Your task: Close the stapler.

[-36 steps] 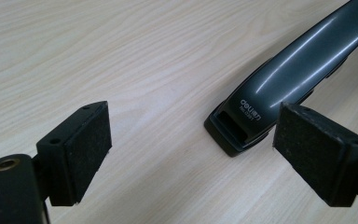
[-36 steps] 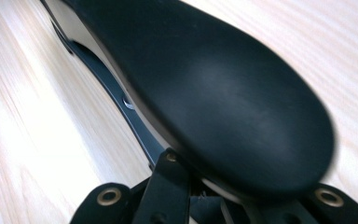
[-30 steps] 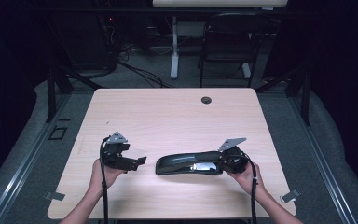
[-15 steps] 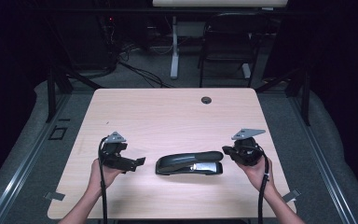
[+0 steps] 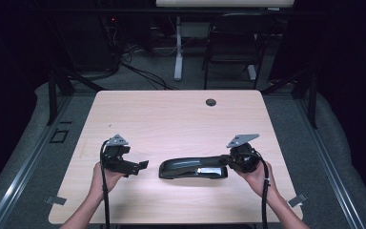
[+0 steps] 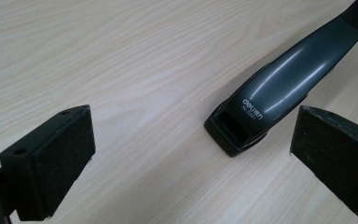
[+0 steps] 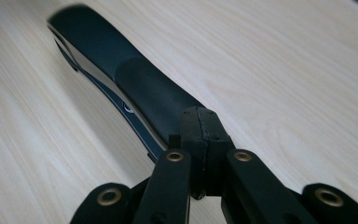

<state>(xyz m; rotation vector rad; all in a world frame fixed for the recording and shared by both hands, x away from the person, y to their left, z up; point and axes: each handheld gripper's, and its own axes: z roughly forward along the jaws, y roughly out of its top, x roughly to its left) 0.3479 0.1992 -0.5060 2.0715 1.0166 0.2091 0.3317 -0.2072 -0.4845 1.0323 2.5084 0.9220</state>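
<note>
I've got the black stapler lying near-centre on the table, long axis left to right. My left gripper hangs just left of its nose, jaws spread wide with nothing between them. My right gripper sits clenched at the stapler's right end, jaws together. Next, I judge, a squeeze or press on that handle. Since a second ago the right gripper backed off right, then returned

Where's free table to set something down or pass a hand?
Free: the whole far half of the table, from the stapler up to the grommet hole; also the near strip between the forearms. Crowded: the near middle row, where open left tongs, stapler and shut right tongs line up.
</note>
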